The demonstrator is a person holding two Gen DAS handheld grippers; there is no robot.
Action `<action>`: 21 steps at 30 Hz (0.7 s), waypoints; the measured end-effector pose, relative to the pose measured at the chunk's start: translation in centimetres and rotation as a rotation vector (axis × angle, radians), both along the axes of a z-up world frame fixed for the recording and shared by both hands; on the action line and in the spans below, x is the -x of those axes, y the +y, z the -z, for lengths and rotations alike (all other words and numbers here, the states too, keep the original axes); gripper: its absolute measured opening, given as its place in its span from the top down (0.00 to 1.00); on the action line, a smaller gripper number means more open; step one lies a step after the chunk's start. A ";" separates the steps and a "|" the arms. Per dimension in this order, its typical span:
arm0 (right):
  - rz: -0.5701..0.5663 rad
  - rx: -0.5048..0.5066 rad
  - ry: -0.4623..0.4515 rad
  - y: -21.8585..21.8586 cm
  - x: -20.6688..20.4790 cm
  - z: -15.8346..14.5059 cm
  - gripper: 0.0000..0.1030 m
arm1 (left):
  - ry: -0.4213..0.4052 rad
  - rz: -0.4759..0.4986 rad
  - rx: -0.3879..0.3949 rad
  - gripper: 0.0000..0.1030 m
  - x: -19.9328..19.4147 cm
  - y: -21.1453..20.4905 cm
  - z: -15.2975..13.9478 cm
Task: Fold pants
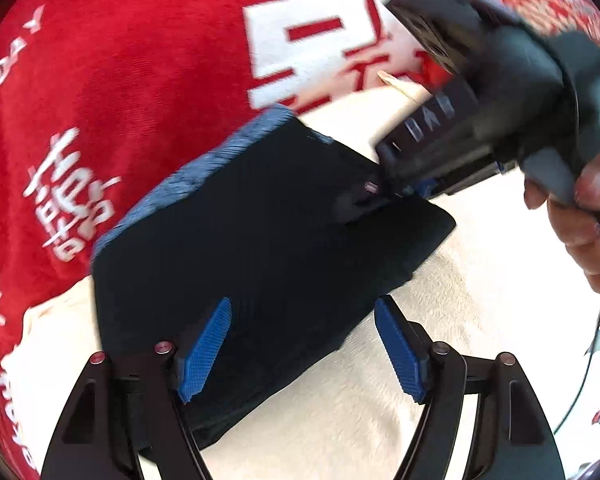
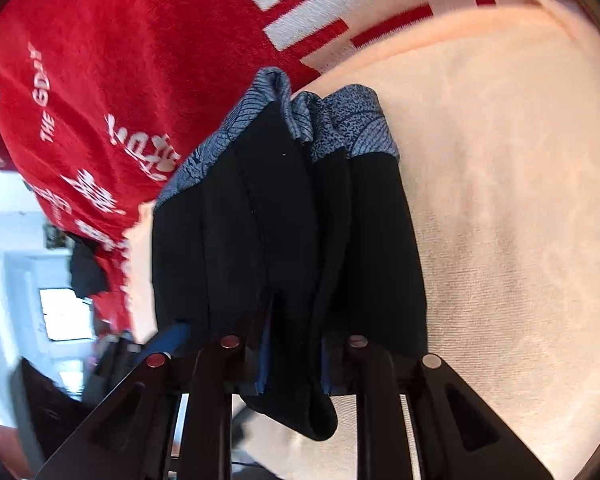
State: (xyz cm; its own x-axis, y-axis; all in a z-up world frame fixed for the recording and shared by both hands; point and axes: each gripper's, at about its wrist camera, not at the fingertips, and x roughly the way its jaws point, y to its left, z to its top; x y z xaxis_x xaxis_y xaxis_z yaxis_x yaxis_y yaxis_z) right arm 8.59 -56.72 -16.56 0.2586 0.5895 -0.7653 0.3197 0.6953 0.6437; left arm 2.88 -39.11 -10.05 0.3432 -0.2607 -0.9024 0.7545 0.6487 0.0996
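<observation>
Black pants with a blue patterned waistband lie folded on a cream towel. My left gripper stands open over their near edge, its left pad above the black cloth and the right one above the towel. Nothing is pinched between them. My right gripper is shut on the far edge of the pants. In the right wrist view the pants stretch away from the right gripper, with a fold of black cloth clamped between its fingers and the waistband at the far end.
A red blanket with white lettering lies under the towel, to the left and behind. A person's hand holds the right gripper's handle. A thin cable hangs at the right edge. In the right wrist view, room furniture shows beyond the bed's left side.
</observation>
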 end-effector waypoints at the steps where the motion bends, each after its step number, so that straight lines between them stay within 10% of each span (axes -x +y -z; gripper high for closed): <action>1: -0.019 0.045 -0.002 0.5 -0.1 -0.5 0.79 | 0.007 -0.018 0.007 0.27 -0.4 0.6 -0.5; 13: -0.096 0.395 0.028 3.1 0.5 -2.3 0.62 | 0.171 -0.437 -0.008 0.27 -9.2 11.0 0.0; 21: -0.053 0.454 0.078 3.3 1.8 -2.6 0.50 | 0.254 -0.511 -0.006 0.26 -10.5 13.4 2.5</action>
